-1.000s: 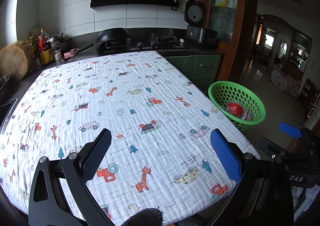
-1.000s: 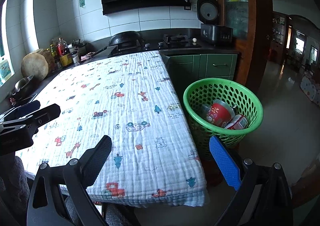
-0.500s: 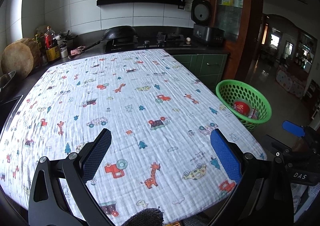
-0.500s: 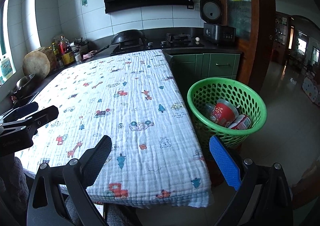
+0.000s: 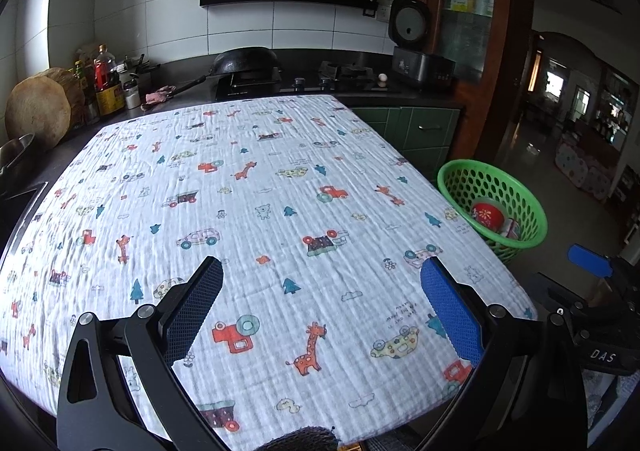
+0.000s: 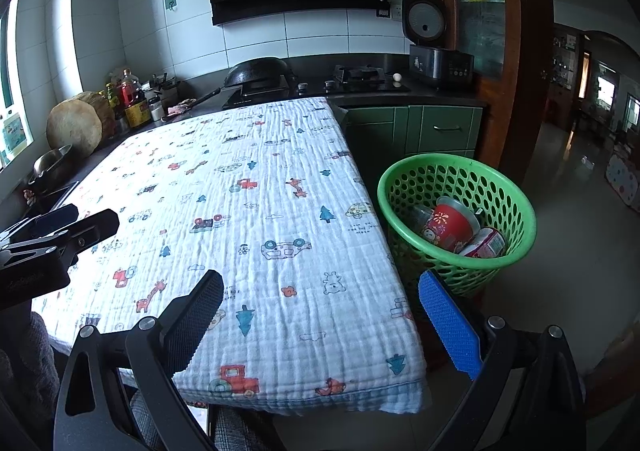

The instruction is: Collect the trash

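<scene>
While held above the near edge of the cloth-covered table (image 5: 280,179), left gripper (image 5: 320,283) spread wide, nothing between black mesh pad and blue pad. Same for right gripper (image 6: 320,295), jaws apart, poised over the table's near right corner. Crinkled white cloth (image 6: 256,219) printed with cars, giraffes and trees. Just off the table's right edge, on the floor, round green plastic basket (image 6: 516,191) with perforated walls. Inside, glossy red cup (image 6: 452,225) lying tipped, long axis slanting, rim toward the far right wall; beside it, touching, a red-and-white can (image 6: 486,245) on its side. Beyond, black wok (image 5: 245,60) on the dark counter, rice cooker (image 5: 416,51) at the far right.
</scene>
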### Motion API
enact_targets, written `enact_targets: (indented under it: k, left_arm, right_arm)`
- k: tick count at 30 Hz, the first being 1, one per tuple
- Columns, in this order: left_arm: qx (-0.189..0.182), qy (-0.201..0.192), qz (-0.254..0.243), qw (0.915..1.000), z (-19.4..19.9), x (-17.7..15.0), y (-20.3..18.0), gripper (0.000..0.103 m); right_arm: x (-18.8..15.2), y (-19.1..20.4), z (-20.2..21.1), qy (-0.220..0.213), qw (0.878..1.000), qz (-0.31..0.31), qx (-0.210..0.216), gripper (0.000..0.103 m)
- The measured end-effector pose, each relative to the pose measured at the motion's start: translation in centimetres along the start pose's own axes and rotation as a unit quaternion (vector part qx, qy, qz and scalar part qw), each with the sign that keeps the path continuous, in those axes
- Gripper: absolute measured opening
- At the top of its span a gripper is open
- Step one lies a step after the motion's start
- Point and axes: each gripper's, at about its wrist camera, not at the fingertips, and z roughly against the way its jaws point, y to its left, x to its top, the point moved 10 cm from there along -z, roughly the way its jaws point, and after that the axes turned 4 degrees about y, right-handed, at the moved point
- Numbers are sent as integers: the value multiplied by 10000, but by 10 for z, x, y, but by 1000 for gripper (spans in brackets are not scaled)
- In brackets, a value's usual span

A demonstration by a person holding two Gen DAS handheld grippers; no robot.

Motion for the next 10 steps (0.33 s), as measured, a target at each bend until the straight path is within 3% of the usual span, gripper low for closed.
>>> enact_targets:
  k: [10]
  left_arm:
    - [36,13,97,9999,3,0,5,98]
  right_arm:
    - [0,1,-1,8,10000,14,20,95]
